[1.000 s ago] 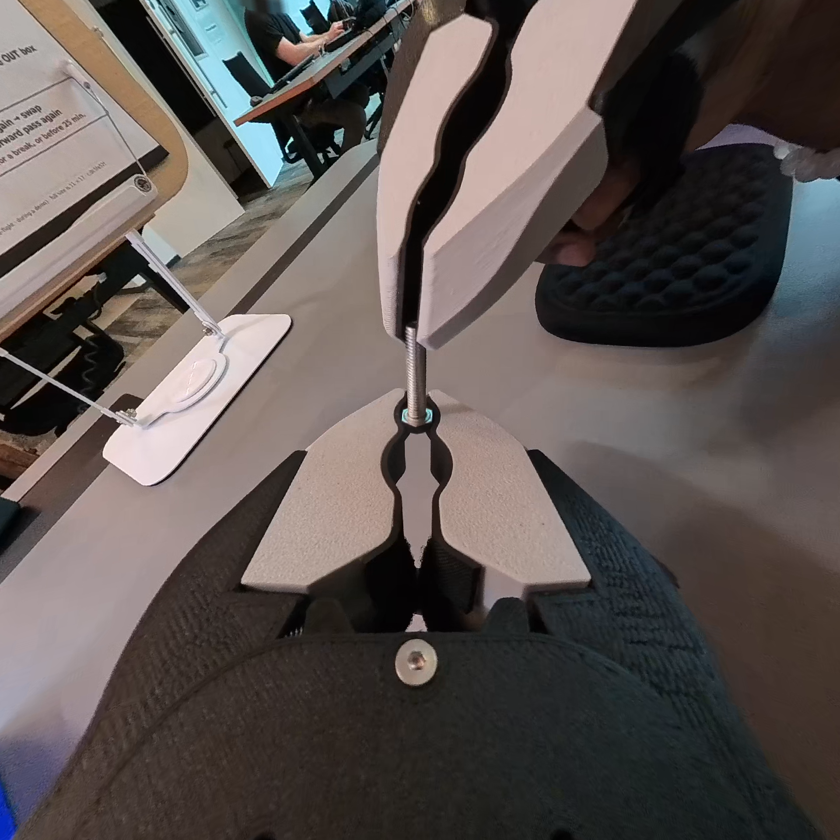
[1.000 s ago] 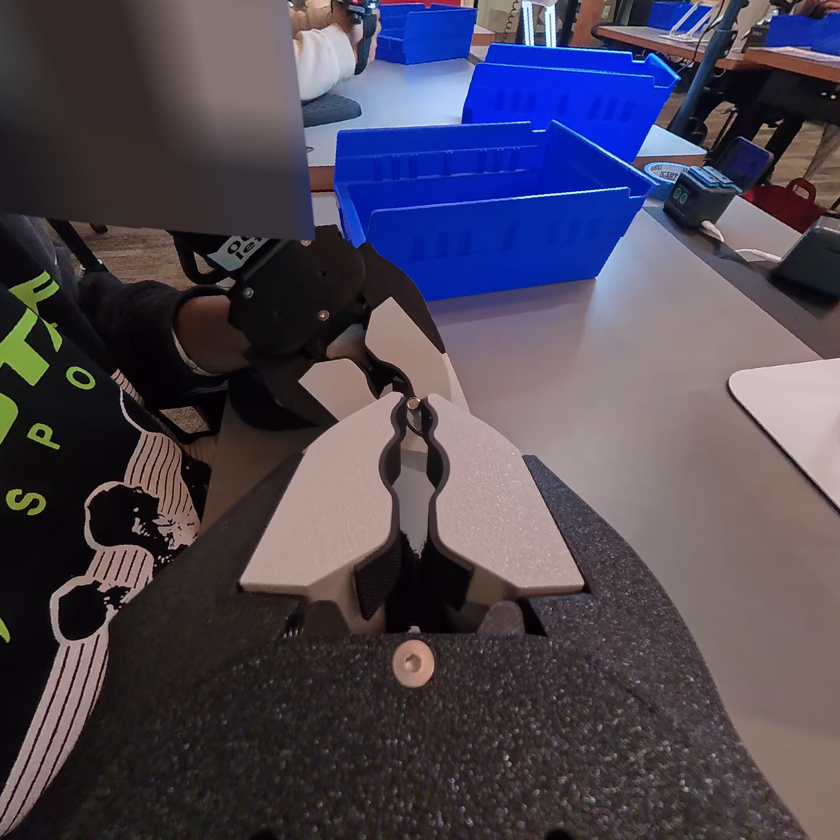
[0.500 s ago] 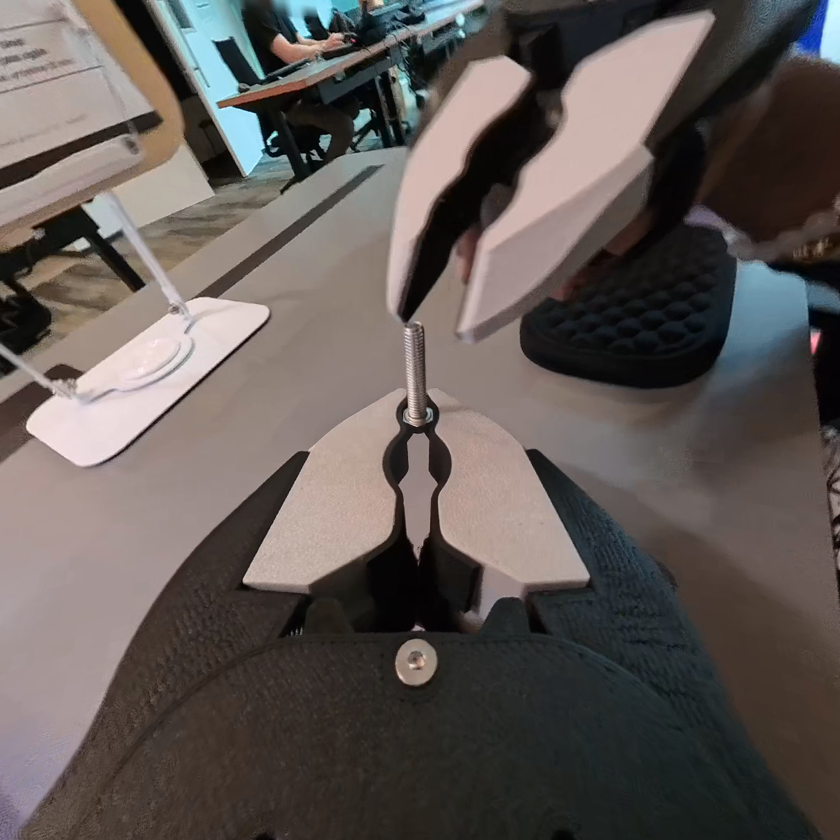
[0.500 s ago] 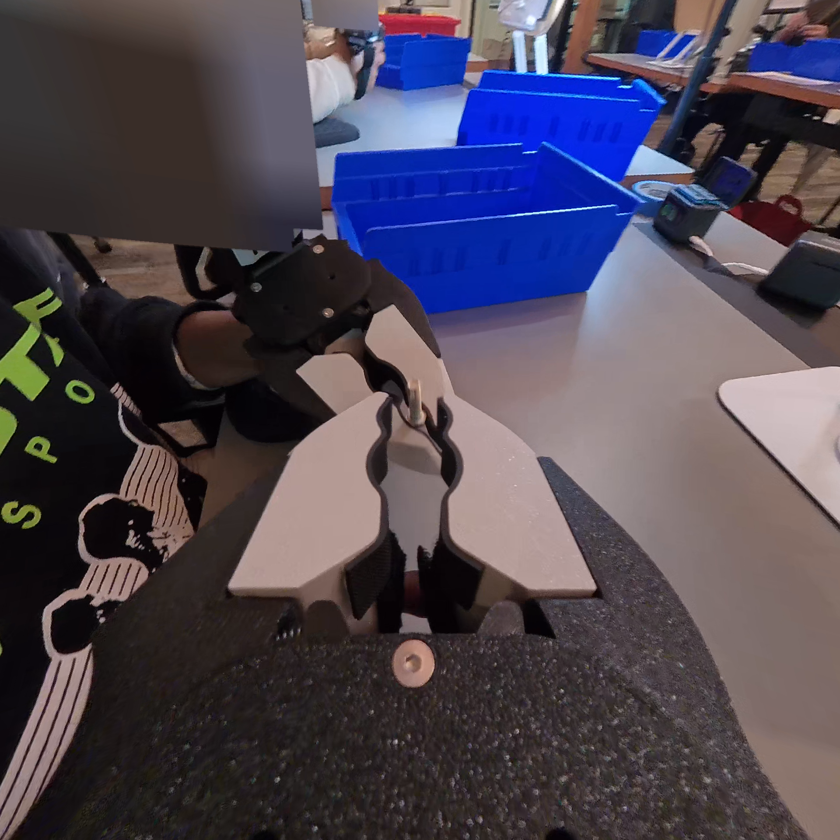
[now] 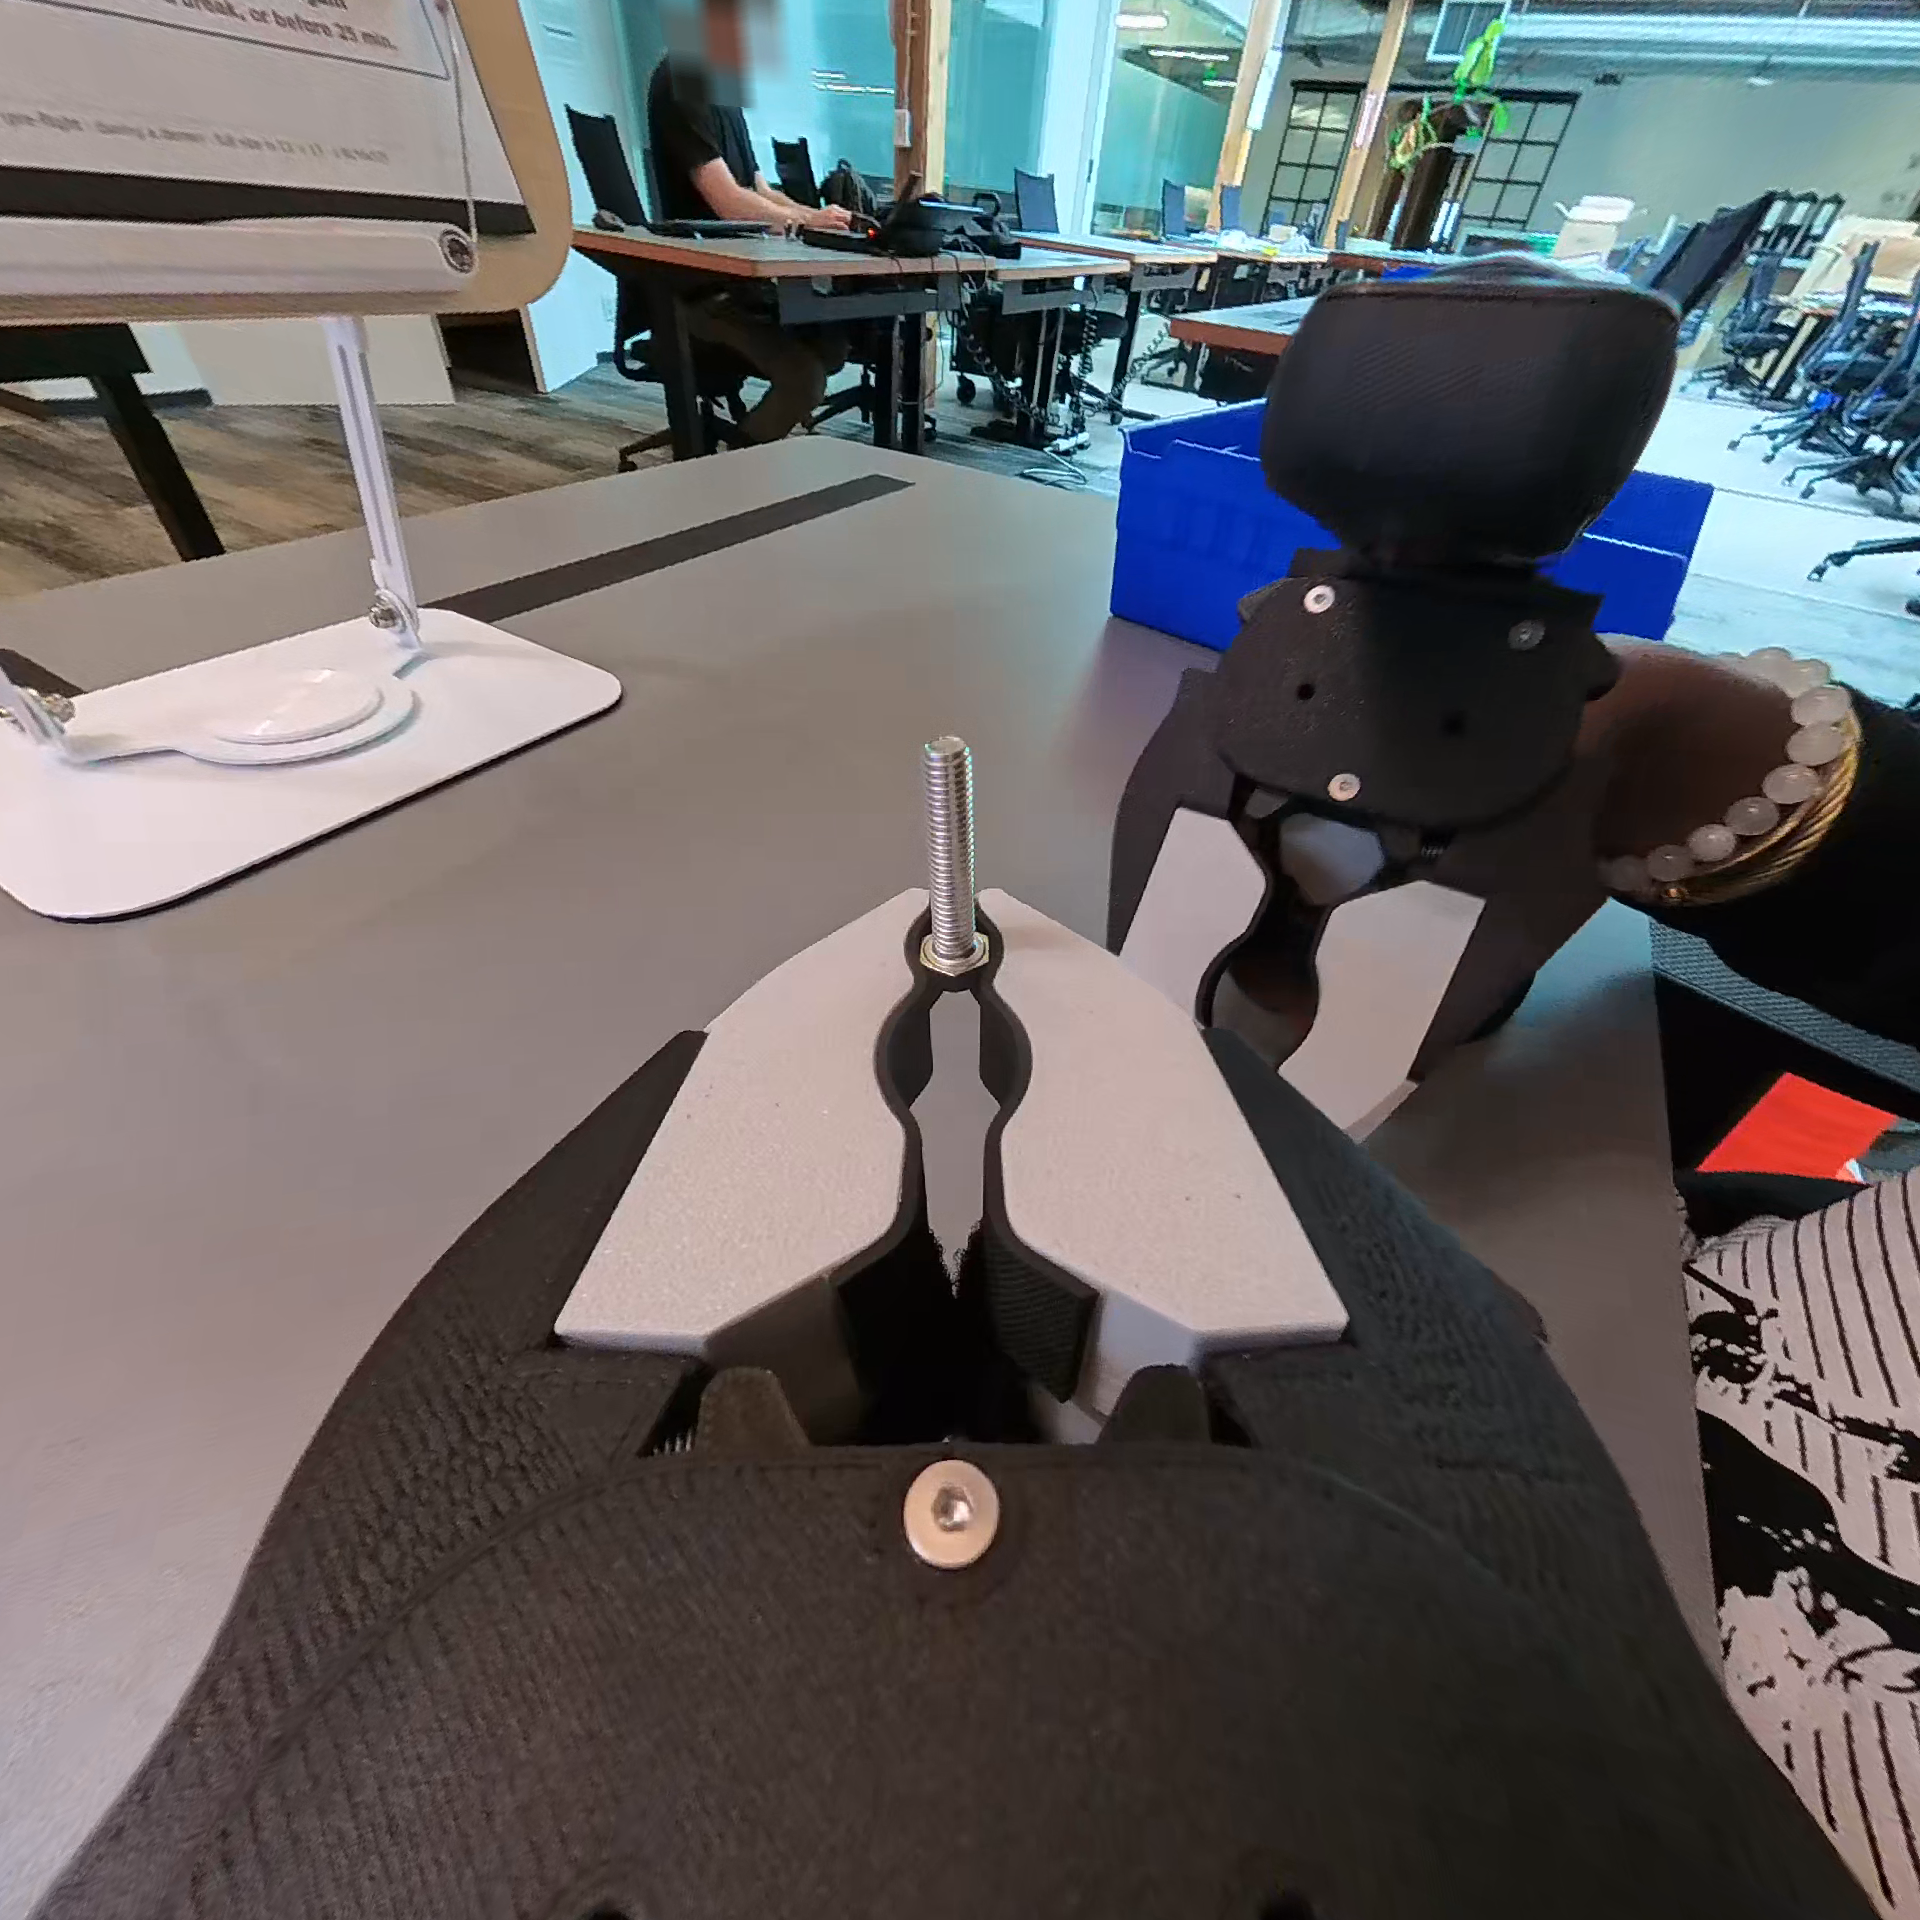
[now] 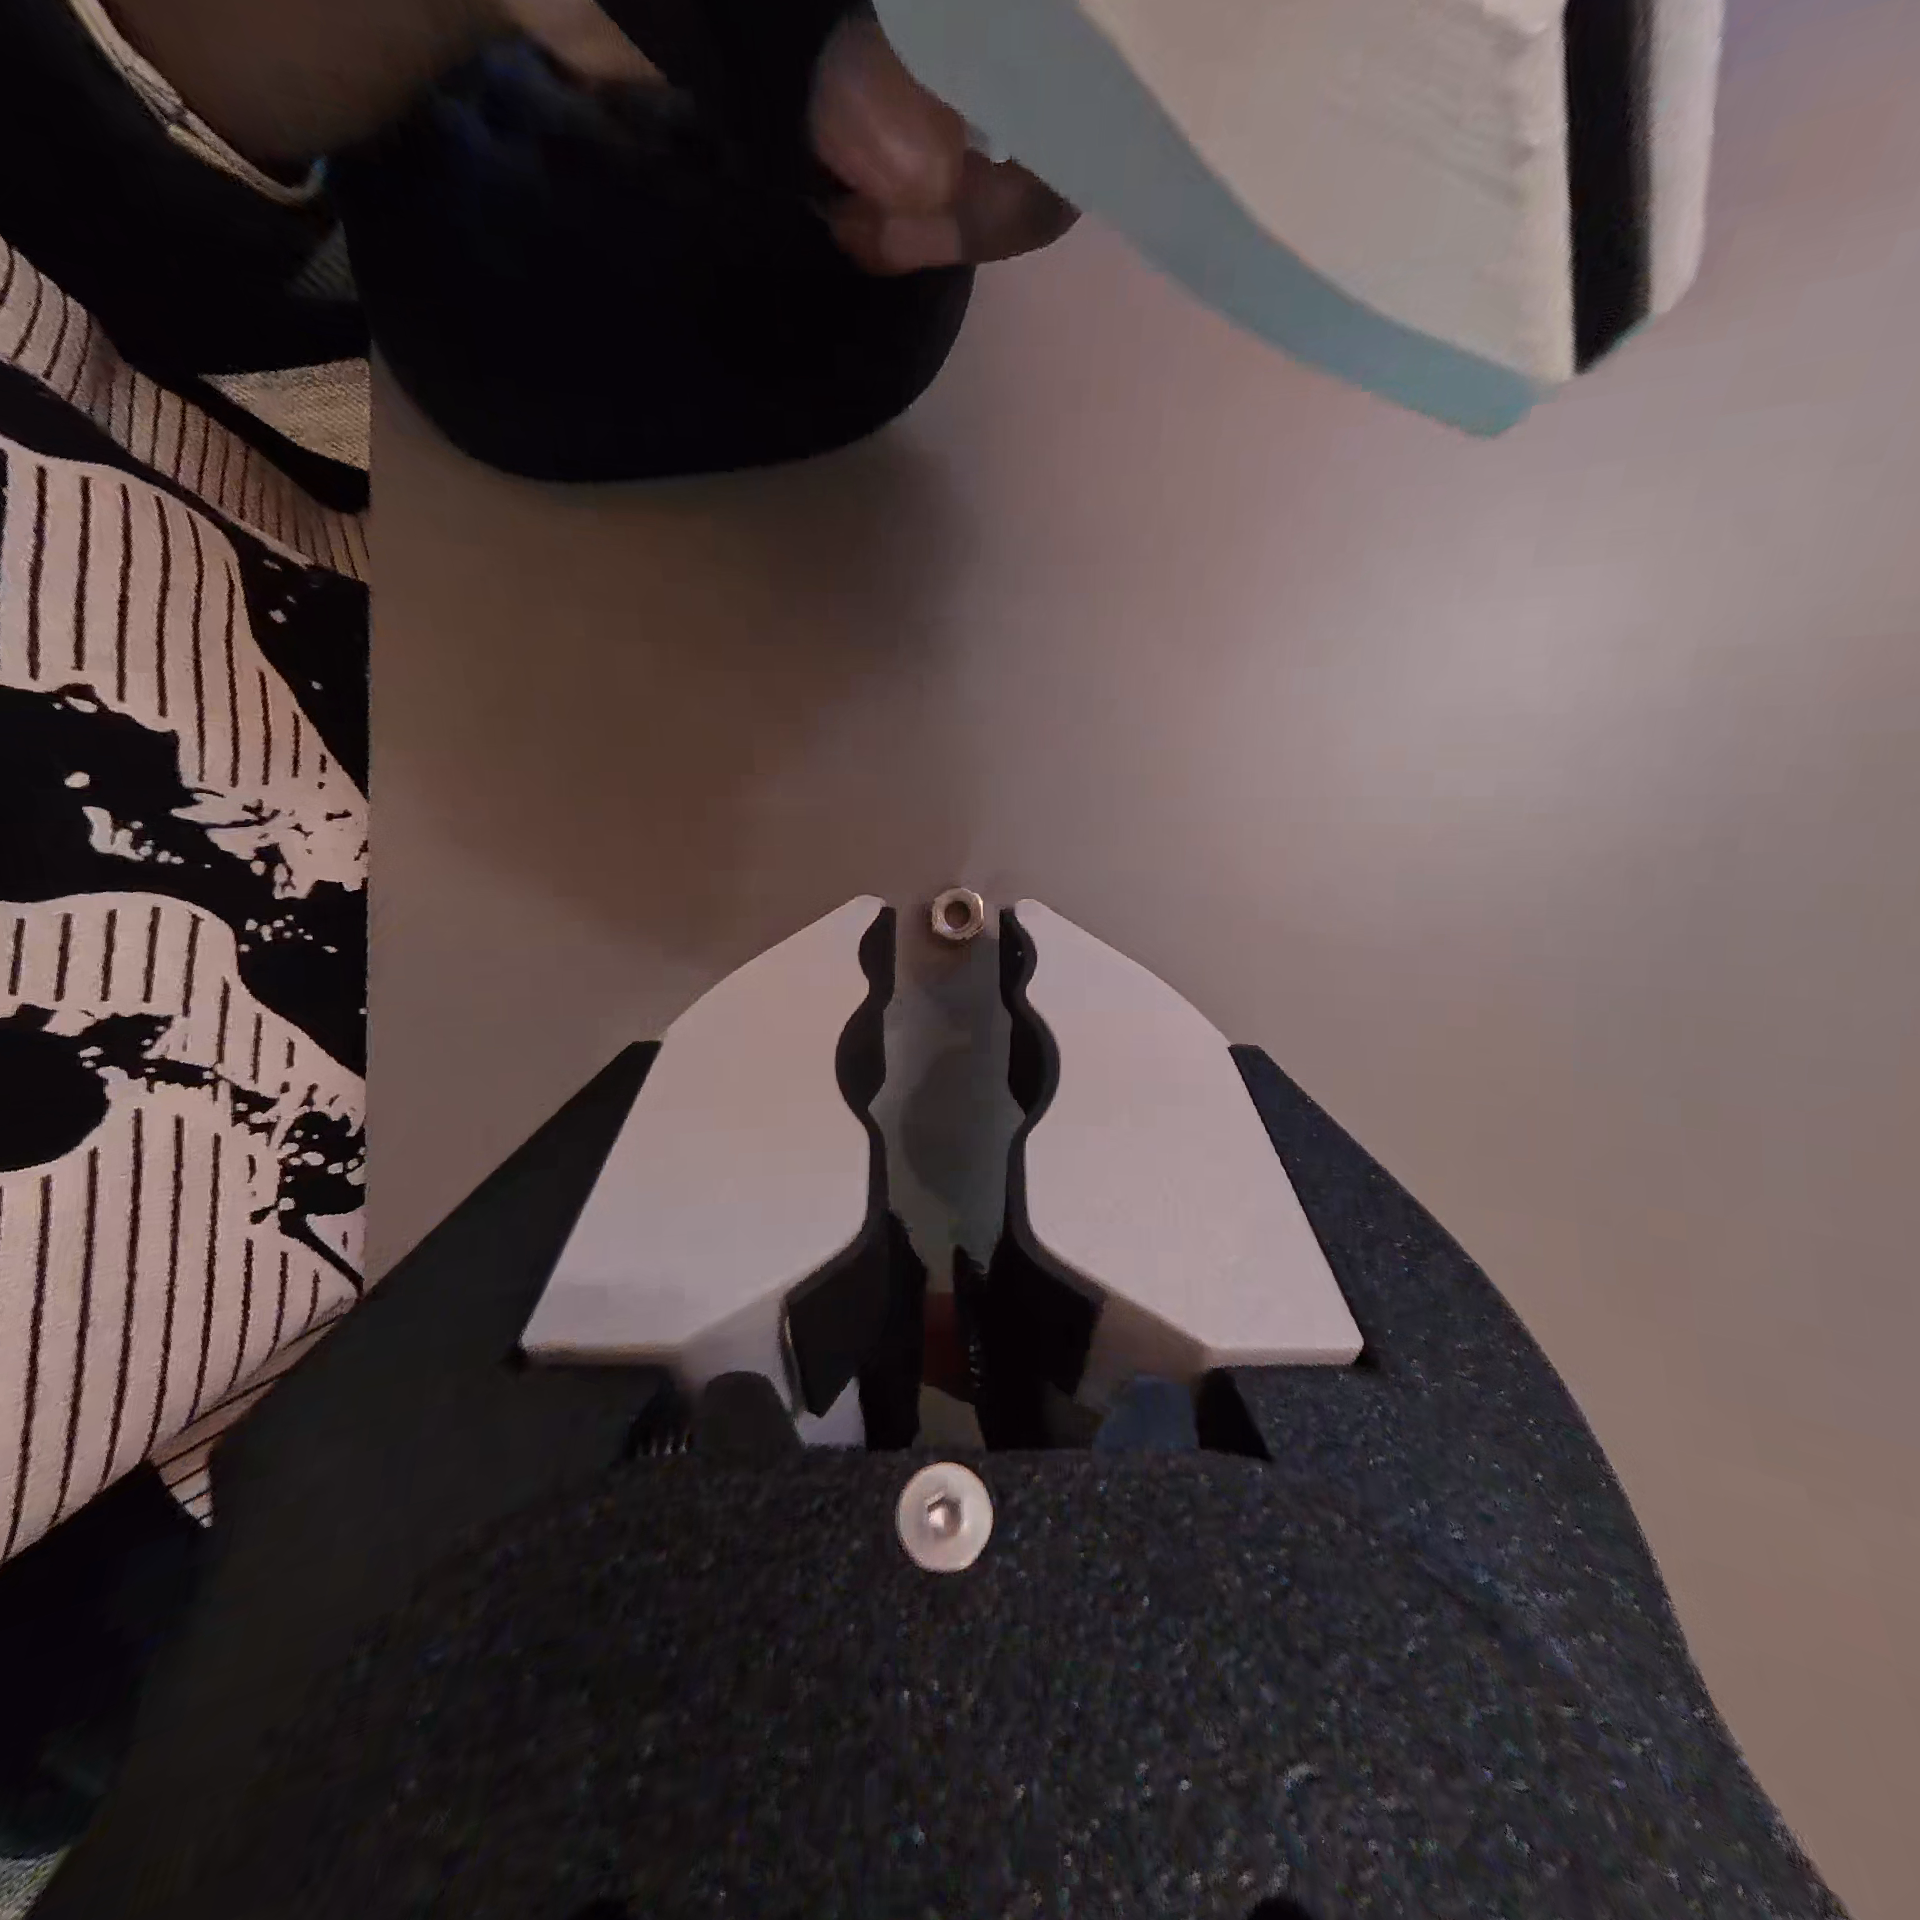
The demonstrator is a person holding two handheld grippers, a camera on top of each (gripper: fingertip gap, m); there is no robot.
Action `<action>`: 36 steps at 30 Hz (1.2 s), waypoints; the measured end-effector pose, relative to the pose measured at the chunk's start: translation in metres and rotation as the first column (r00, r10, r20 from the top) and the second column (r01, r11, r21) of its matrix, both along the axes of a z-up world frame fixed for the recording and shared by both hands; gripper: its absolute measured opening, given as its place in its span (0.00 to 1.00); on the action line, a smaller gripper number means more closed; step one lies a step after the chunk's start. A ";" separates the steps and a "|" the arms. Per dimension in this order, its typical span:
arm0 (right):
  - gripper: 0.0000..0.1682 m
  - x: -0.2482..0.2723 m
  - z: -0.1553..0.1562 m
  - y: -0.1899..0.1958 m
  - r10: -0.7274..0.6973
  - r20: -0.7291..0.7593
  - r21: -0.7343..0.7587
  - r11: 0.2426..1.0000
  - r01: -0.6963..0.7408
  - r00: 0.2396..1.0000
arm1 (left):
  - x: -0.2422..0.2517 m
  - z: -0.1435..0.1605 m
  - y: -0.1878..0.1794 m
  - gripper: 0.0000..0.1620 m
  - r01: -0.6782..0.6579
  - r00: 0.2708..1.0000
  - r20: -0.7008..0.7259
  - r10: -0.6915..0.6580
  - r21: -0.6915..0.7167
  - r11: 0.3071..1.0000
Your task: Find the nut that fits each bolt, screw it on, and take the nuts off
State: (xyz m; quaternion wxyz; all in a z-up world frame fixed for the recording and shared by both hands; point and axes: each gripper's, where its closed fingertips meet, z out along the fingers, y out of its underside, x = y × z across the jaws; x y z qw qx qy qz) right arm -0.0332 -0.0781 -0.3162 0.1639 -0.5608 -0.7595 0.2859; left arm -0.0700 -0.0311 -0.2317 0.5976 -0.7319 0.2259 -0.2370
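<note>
Right tongs (image 6: pixel 954 914) dropped to table, open around nut (image 6: pixel 950 916); left tongs (image 5: pixel 951 961) grip bolt (image 5: pixel 949 847).

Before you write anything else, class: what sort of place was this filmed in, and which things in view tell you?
Most likely an open-plan office or workshop: rows of desks with a person typing, many wheeled office chairs farther back, and a blue parts bin on the grey table.

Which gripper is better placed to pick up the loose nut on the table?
Right. The right gripper is open, pointing down, with the nut on the table between its fingertips. The left gripper is shut on the bolt.
</note>
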 end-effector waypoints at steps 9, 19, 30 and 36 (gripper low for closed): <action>0.06 -0.002 -0.007 0.002 0.037 0.006 0.055 0.998 -0.037 0.999 | 0.002 -0.001 -0.002 0.02 0.021 1.000 -0.004 -0.021 -0.003 1.000; 0.06 0.014 0.120 0.001 0.279 -0.452 0.146 0.960 -0.238 0.847 | 0.041 -0.031 -0.024 0.02 0.264 0.927 -0.257 -0.273 -0.067 0.962; 0.06 0.001 0.107 -0.017 0.645 -0.185 0.324 0.752 -0.574 0.741 | 0.055 -0.042 -0.043 0.02 0.406 0.850 -0.324 -0.416 -0.101 0.908; 0.06 -0.002 0.102 -0.016 0.668 -0.138 0.329 0.727 -0.602 0.731 | 0.055 -0.040 -0.043 0.02 0.408 0.855 -0.314 -0.413 -0.084 0.909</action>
